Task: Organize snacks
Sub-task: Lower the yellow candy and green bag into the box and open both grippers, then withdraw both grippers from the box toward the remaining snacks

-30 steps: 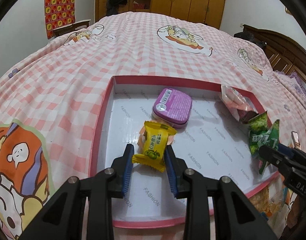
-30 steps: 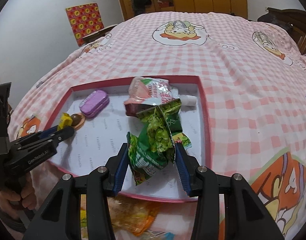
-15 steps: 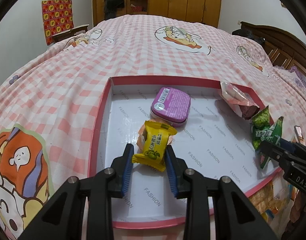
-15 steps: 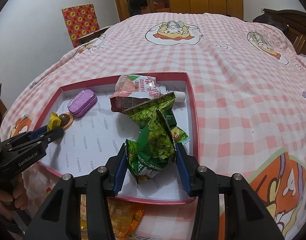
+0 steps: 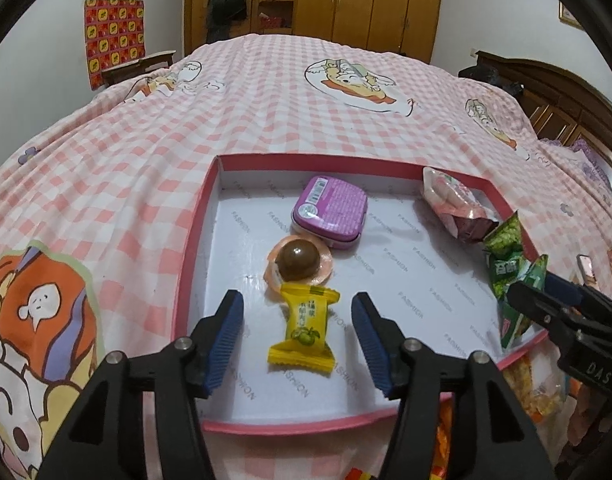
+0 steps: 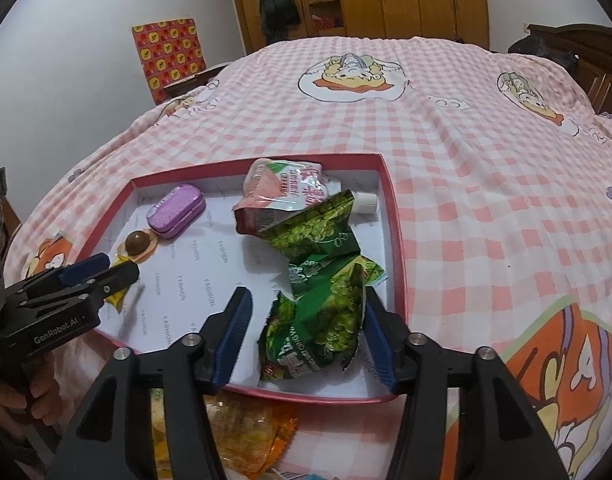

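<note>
Left wrist view first: my left gripper (image 5: 297, 330) has its jaws spread wide, one on each side of a yellow candy (image 5: 303, 328) without touching it. The candy lies flat on the white floor of the pink-rimmed tray (image 5: 193, 240), near the tray's front edge. Just behind the candy sits a brown chocolate ball (image 5: 297, 261) in a peach wrapper, touching the candy's far end. Behind the ball, a purple tin (image 5: 330, 211) rests closed. Toward the tray's right wall lies a pink pouch (image 5: 452, 204), and in front of it green pea bags (image 5: 506, 256) crowd the right front corner. My right gripper (image 5: 546, 304) reaches in there from the side. The tray sits on a pink checked bedspread (image 5: 265, 112).

Right wrist view: my right gripper (image 6: 306, 334) is also open wide, its jaws flanking a green pea bag (image 6: 322, 324) that stands crumpled on the tray (image 6: 394, 240) floor near the front rim; the right finger seems to brush the bag, the left is apart from it. Behind that bag lie more green bags (image 6: 318, 232), then the pink pouch (image 6: 285, 196) against the back wall. At the tray's left end are the purple tin (image 6: 177, 210) and the chocolate ball (image 6: 137, 243), with my left gripper (image 6: 101, 274) over the yellow candy (image 6: 117, 296). Outside the tray, below its front rim, an orange snack bag (image 6: 241, 432) lies on the bedspread (image 6: 466, 140).
</note>
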The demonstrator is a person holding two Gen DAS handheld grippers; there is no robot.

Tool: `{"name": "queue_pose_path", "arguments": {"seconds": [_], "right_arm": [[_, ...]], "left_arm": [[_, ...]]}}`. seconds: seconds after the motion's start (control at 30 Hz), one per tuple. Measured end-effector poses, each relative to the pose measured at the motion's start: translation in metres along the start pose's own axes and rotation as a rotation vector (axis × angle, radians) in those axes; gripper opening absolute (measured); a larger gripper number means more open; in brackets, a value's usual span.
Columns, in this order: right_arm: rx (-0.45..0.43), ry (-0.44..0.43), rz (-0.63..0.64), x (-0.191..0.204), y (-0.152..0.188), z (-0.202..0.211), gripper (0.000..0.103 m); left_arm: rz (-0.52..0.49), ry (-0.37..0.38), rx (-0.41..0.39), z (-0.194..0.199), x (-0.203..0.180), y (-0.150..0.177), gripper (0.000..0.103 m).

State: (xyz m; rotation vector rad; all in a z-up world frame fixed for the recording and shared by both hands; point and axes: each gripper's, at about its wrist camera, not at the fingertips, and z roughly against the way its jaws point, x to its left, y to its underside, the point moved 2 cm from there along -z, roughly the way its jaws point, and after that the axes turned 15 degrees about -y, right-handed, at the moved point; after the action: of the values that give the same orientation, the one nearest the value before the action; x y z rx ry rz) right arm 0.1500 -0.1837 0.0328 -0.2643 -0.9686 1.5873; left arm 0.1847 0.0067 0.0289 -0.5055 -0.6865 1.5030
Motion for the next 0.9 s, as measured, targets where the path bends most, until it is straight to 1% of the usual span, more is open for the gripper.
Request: {"name": "queue_pose_path", "arguments": {"seconds": [0.07,0.13,0.23,0.33,0.47,0.6,0.7,0.9], "right_arm": [[-0.006,-0.004,0.008,0.003,0.000,0.003,0.068],[-0.013,0.006,0.019,0.006,-0.001,0.006,0.072],[-0.023,0.002,0.025,0.010,0.000,0.013,0.072],[-0.027,-0.014,0.017,0.013,0.002,0.019,0.072],[-0.026,-0.026,0.029,0.019,0.007,0.028,0.072],[-0.029,-0.042,0.025,0.023,0.012,0.037,0.072],[-0.031,-0.054,0.014,0.025,0.016,0.044,0.072],[-0.007,-0.057,0.022,0.034,0.031,0.051,0.072]], "left_arm": [[0.014,0.007,0.008,0.004,0.003,0.001,0.060],[0.021,0.013,0.015,0.008,0.007,0.002,0.060],[0.027,0.018,0.026,0.014,0.013,0.004,0.061],[0.046,0.041,0.038,0.023,0.020,0.007,0.061],[0.046,0.046,0.027,0.036,0.024,0.013,0.061],[0.041,0.064,0.033,0.046,0.026,0.020,0.061],[0.030,0.062,0.010,0.057,0.028,0.026,0.061],[0.015,0.088,0.019,0.070,0.030,0.039,0.061]]}}
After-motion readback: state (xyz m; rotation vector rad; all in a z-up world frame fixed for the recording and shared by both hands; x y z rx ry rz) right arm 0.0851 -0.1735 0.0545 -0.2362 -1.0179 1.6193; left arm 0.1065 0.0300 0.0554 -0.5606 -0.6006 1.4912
